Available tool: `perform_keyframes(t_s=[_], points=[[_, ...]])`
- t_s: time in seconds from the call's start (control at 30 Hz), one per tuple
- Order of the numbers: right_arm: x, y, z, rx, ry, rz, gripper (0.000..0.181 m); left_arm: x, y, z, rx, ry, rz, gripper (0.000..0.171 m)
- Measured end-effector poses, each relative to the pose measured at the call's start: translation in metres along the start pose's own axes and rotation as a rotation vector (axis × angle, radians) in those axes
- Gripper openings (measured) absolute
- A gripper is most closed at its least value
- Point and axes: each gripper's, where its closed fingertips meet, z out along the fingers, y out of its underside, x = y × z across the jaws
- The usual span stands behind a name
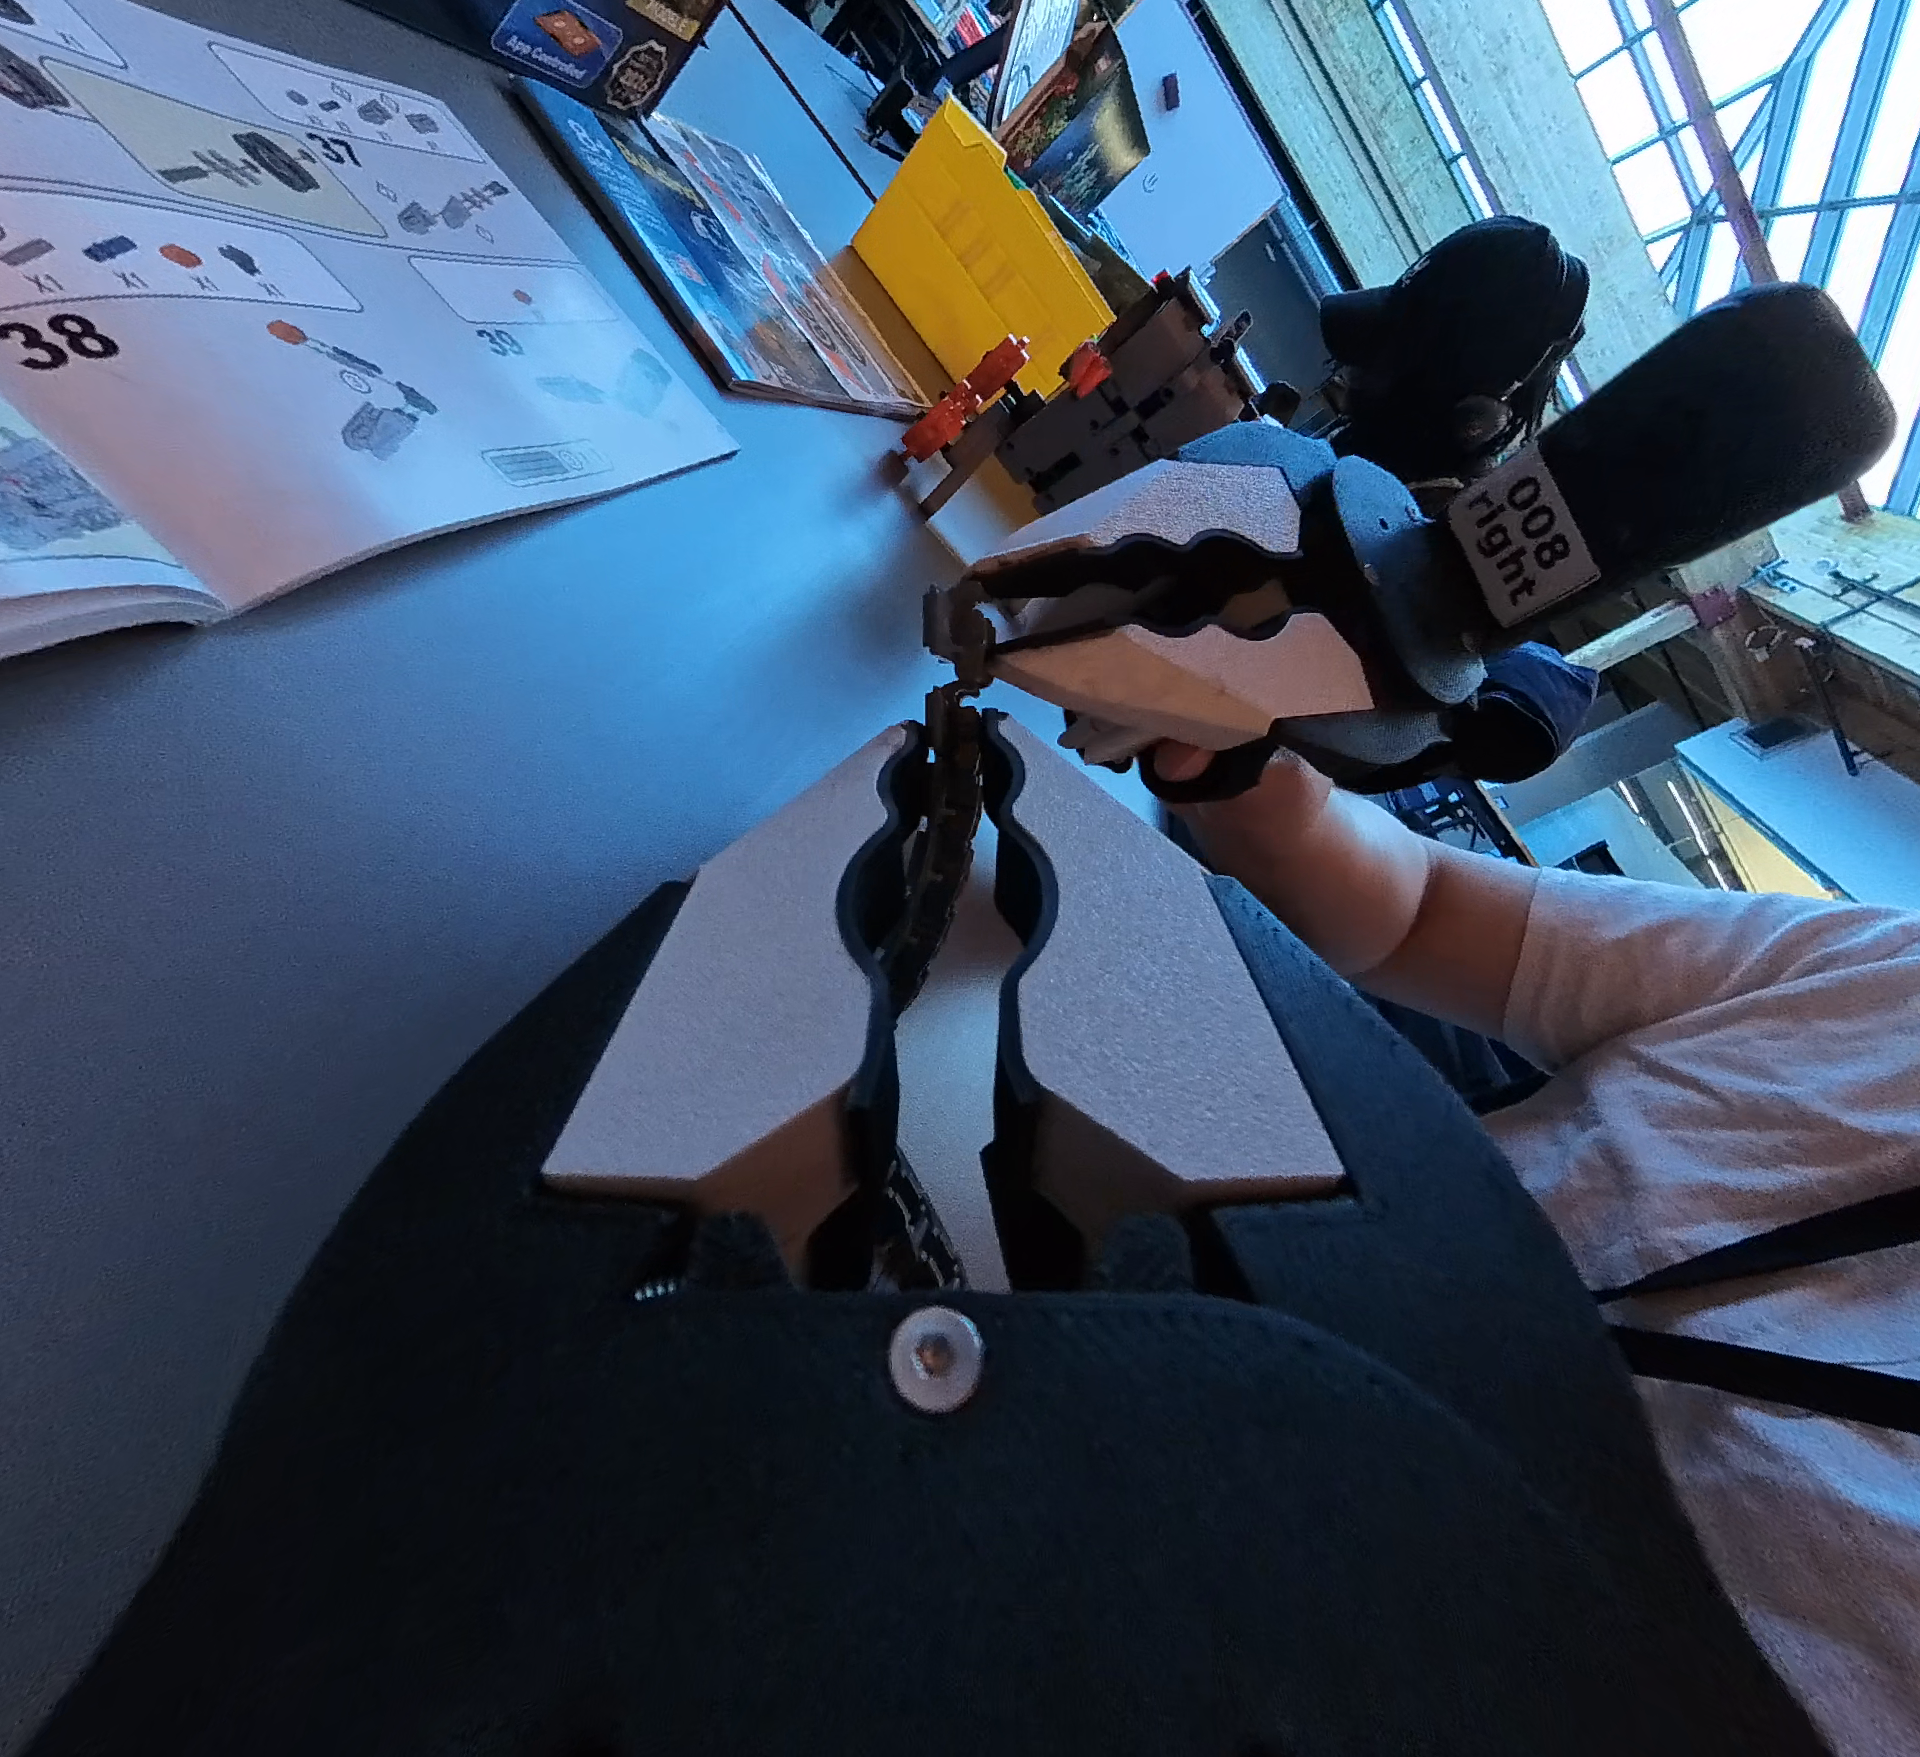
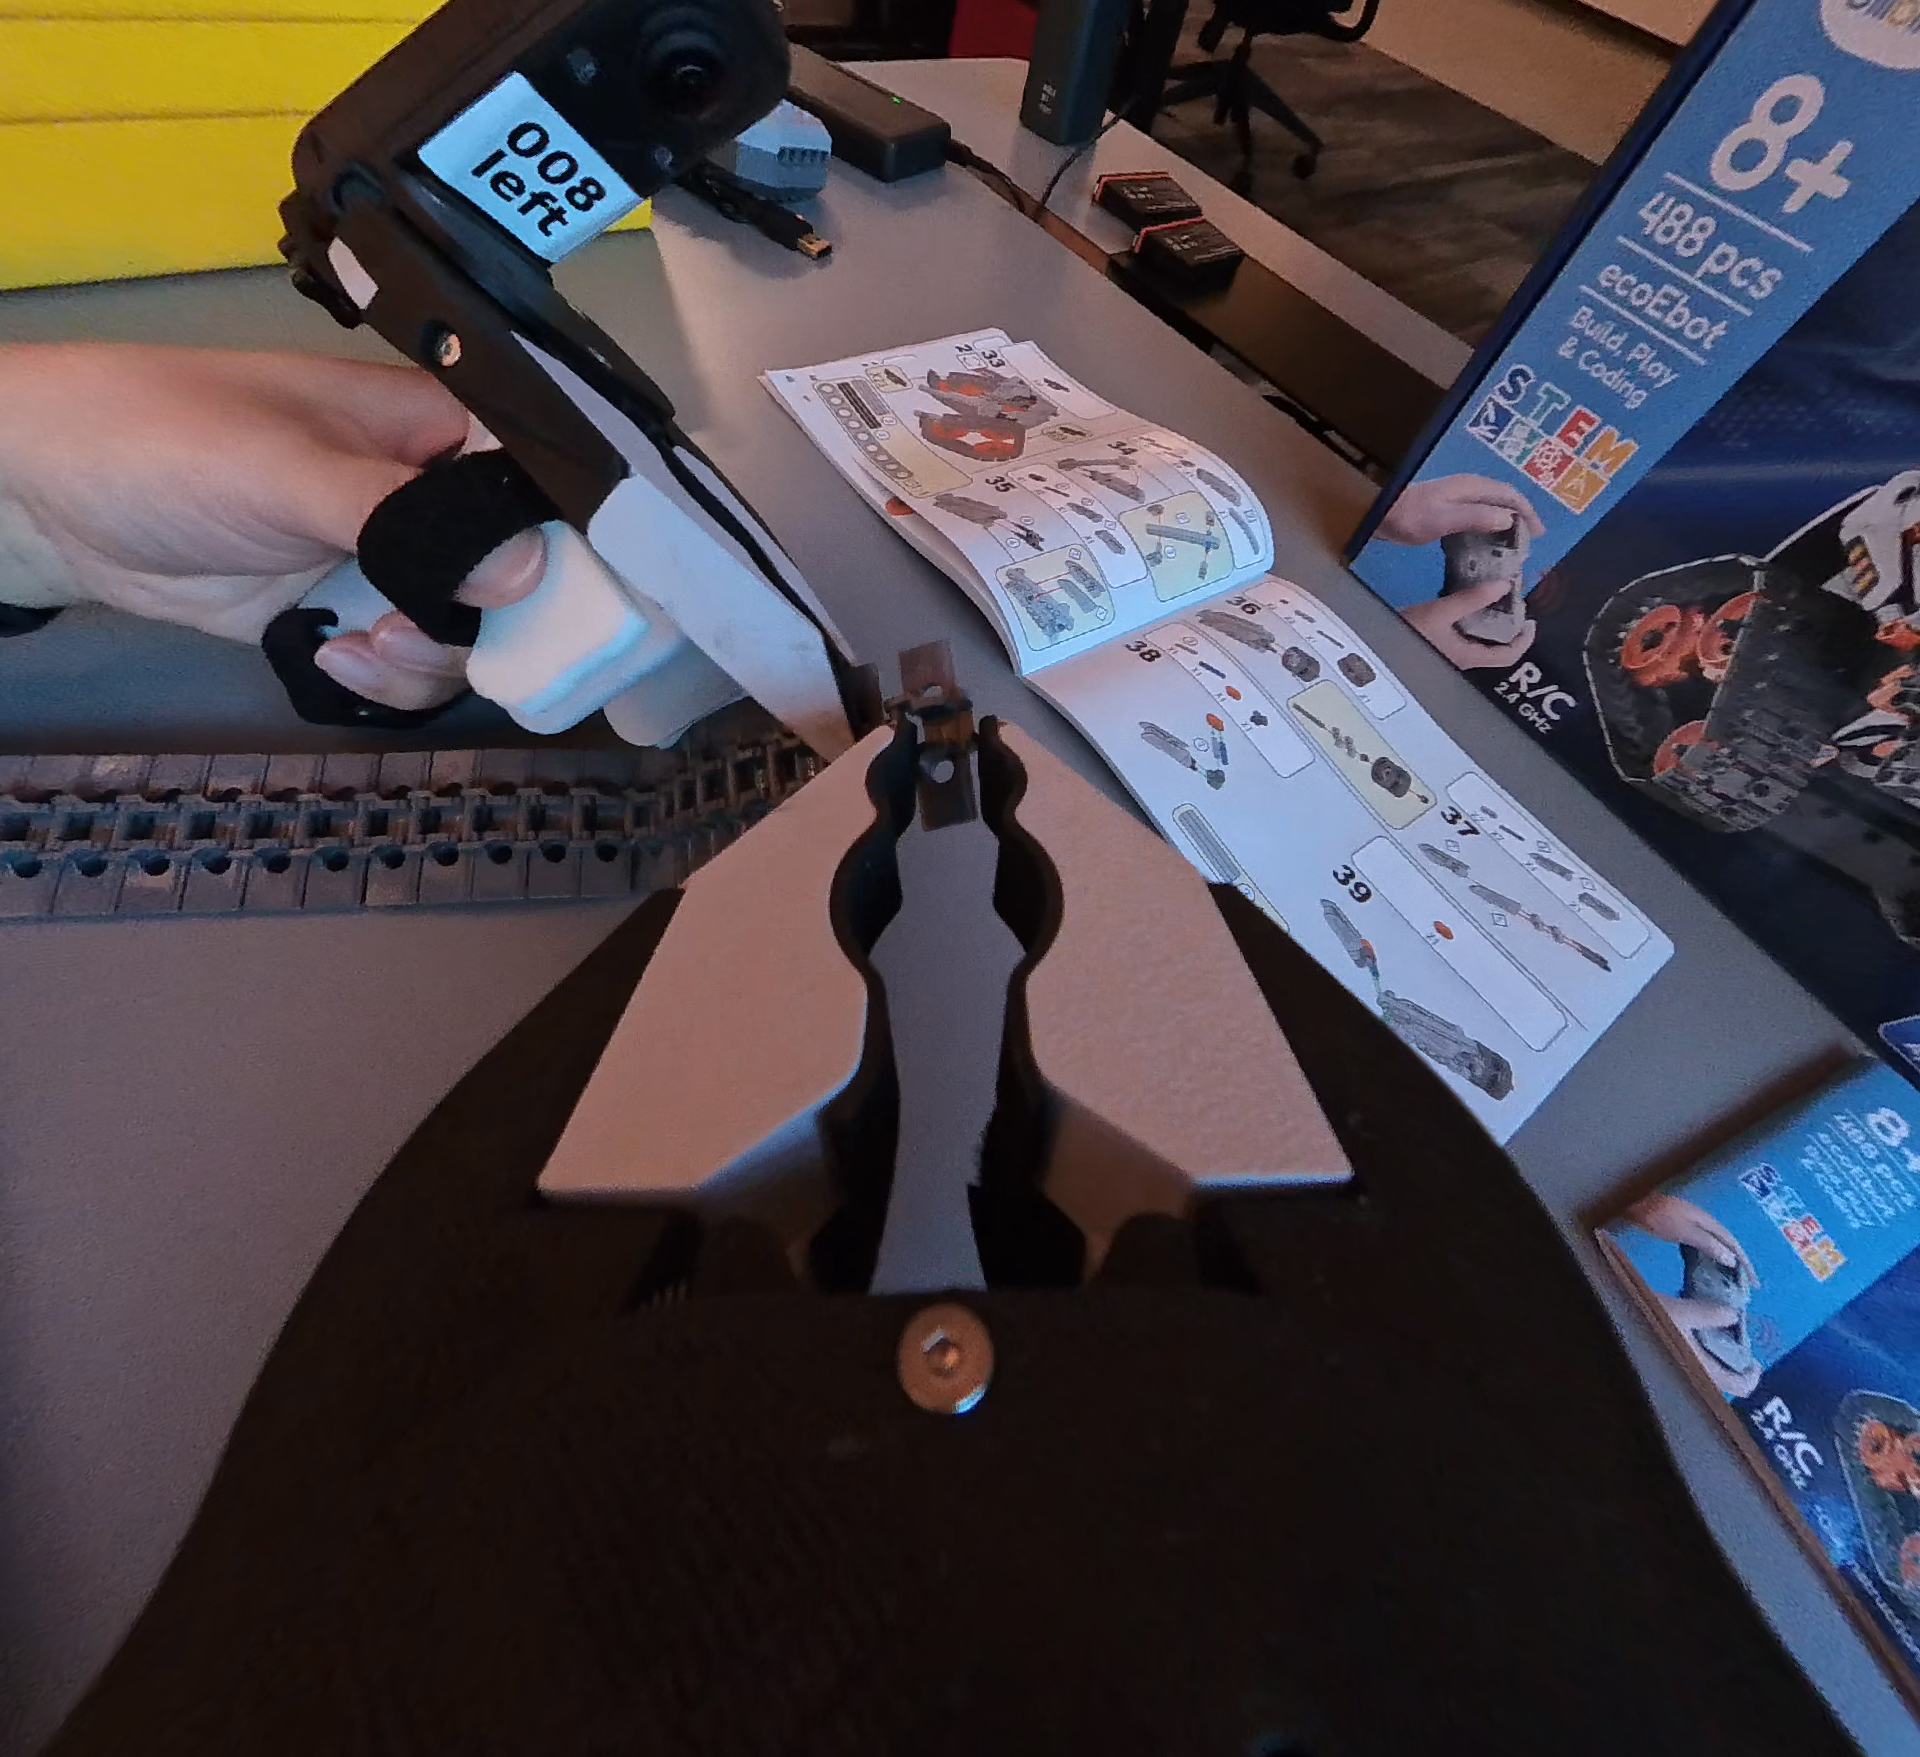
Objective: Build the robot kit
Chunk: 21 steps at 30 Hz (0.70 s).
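My left gripper (image 1: 951,736) is shut on one end of a long dark track chain (image 1: 940,834) that runs back between its fingers. In the right wrist view the chain (image 2: 312,834) stretches left, low over the grey table (image 2: 260,1136), and the left gripper (image 2: 857,710) grips its right end. My right gripper (image 2: 940,741) is shut on a single small dark track link (image 2: 940,782), held against the chain's end link. The left wrist view shows the right gripper (image 1: 961,632) coming in from the right, its link (image 1: 951,621) just above my left fingertips.
An open instruction booklet (image 2: 1247,668) lies on the table, also in the left wrist view (image 1: 260,305). A blue toy box (image 2: 1714,460) stands at the right. A yellow bin (image 1: 977,253) and a dark model with orange parts (image 1: 1091,398) sit behind. A power adapter (image 2: 873,118) lies far back. My left and right fingertips are right by each other.
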Motion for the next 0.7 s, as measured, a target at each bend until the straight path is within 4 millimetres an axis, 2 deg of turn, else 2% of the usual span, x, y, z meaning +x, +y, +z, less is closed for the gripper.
perform_keyframes(t_s=[0.3, 0.5, 0.7], points=[[-0.0033, 0.0037, 0.002, -0.015, -0.02, 0.048, 0.01, -0.002, -0.0013, -0.0005, 0.008, -0.01, -0.003, 0.008], [-0.0033, 0.0029, 0.0025, -0.015, 0.012, 0.049, 0.01, 0.001, -0.0033, -0.0014, 0.028, 0.031, -0.049, 0.015], [-0.0043, 0.0013, 0.0016, 0.0, 0.002, 0.06, 0.01, 0.0006, -0.0048, -0.0022, 0.044, 0.051, -0.087, 0.008]])
